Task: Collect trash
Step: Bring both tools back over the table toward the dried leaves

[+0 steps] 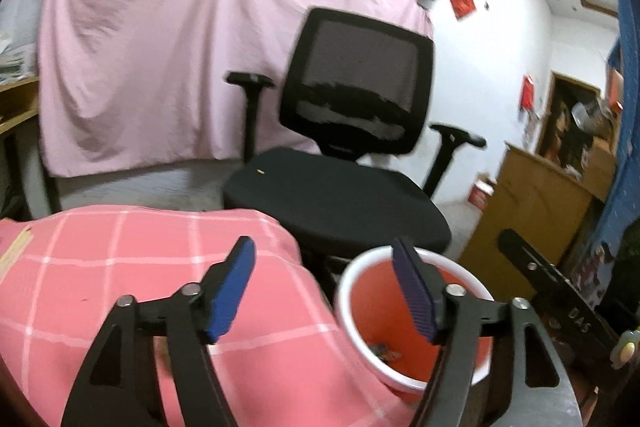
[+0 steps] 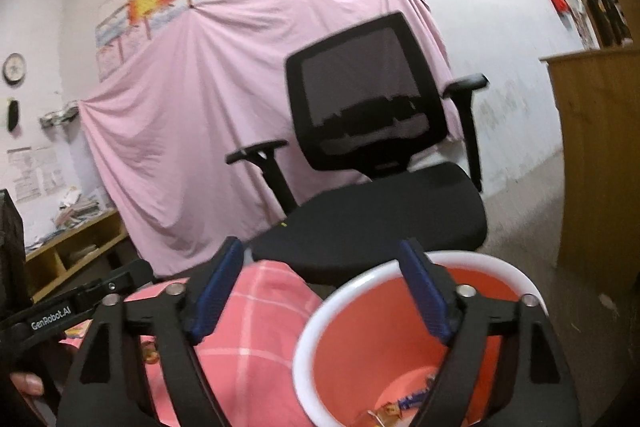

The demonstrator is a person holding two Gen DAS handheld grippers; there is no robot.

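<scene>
Both blue-padded black grippers, left (image 1: 324, 291) and right (image 2: 322, 293), stand spread wide with nothing between their pads, poised over an orange plastic bin with a white rim (image 2: 404, 271) that holds small wrappers (image 2: 394, 409) at its bottom. Beside it lies a pink checked cloth (image 1: 140, 267). Beyond stand a black mesh-backed office chair (image 2: 372, 107) and a draped pink sheet (image 1: 160, 47).

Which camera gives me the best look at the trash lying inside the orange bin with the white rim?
The right wrist view: it looks down into the orange bin with the white rim, showing wrappers on its floor. The left wrist view shows the bin smaller, its wrappers only a small blurred patch.
</scene>
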